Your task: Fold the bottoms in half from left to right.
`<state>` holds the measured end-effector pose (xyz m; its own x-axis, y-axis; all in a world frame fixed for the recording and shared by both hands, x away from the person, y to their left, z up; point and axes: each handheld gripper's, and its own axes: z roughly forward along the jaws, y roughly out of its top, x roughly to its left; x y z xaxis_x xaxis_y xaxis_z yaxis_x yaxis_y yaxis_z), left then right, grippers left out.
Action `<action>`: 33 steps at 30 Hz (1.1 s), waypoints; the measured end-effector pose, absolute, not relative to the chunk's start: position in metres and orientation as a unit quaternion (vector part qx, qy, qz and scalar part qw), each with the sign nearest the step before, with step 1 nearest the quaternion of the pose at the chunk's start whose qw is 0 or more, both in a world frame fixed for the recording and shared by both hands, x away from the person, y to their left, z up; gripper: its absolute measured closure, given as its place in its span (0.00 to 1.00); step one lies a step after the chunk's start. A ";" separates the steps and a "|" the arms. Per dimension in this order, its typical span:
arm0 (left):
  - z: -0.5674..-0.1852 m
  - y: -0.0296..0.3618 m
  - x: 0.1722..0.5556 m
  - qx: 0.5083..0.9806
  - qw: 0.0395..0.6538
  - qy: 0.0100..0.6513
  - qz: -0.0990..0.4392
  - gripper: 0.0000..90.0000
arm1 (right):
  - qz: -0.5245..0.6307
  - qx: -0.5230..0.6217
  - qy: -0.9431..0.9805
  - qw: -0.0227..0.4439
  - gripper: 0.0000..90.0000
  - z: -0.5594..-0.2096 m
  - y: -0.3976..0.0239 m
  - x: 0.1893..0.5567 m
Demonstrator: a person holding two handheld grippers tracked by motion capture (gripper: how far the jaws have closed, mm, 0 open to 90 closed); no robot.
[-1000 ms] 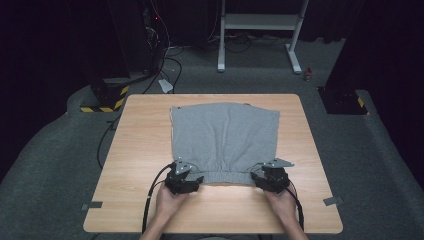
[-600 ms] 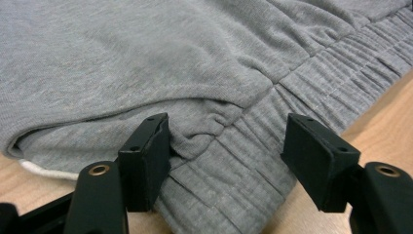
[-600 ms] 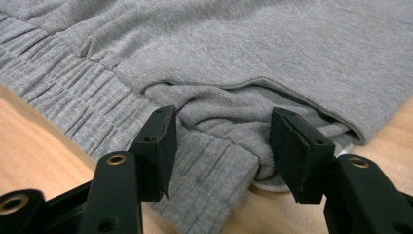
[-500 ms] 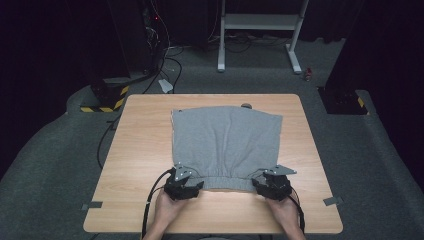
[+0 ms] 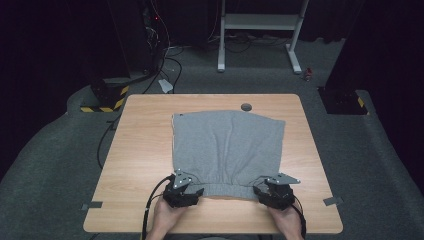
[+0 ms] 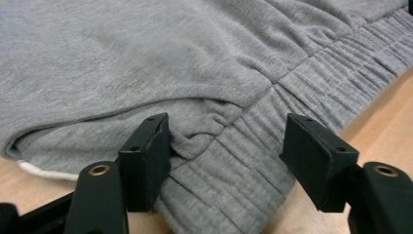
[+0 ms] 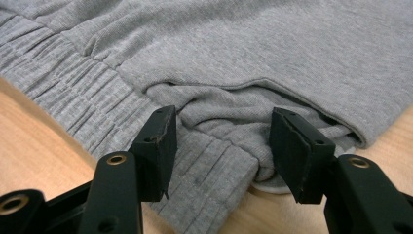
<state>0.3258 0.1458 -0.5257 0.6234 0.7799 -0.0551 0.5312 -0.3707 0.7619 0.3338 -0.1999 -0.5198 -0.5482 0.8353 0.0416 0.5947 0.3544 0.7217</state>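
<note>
Both tongs, left (image 5: 192, 191) and right (image 5: 263, 192), stand spread astride the grey garment's (image 5: 227, 145) waistband corners, low in the frame; pinch through every layer evenly.

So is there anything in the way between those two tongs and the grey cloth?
Nothing visible. Both the left tongs and right tongs are open, already straddling the near elastic band of the grey garment, on the bare wooden table.

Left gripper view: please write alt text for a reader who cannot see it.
Two open black jaws straddle the ribbed waistband of a grey garment lying on a wooden table. The fabric bunches beside one jaw.
</note>
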 end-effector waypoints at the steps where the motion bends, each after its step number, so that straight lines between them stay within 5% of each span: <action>1: -0.526 0.145 0.324 0.811 0.391 0.406 0.157 0.38 | 0.354 0.446 0.805 0.168 0.49 -0.520 -0.200 0.332; 33: -0.518 0.140 0.289 0.814 0.389 0.407 0.145 0.35 | 0.360 0.450 0.804 0.147 0.50 -0.514 -0.208 0.306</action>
<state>0.2892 0.1403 -0.5179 0.6263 0.7754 -0.0803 0.5495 -0.3660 0.7511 0.3061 -0.2084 -0.5136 -0.5521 0.8291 0.0886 0.6179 0.3355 0.7111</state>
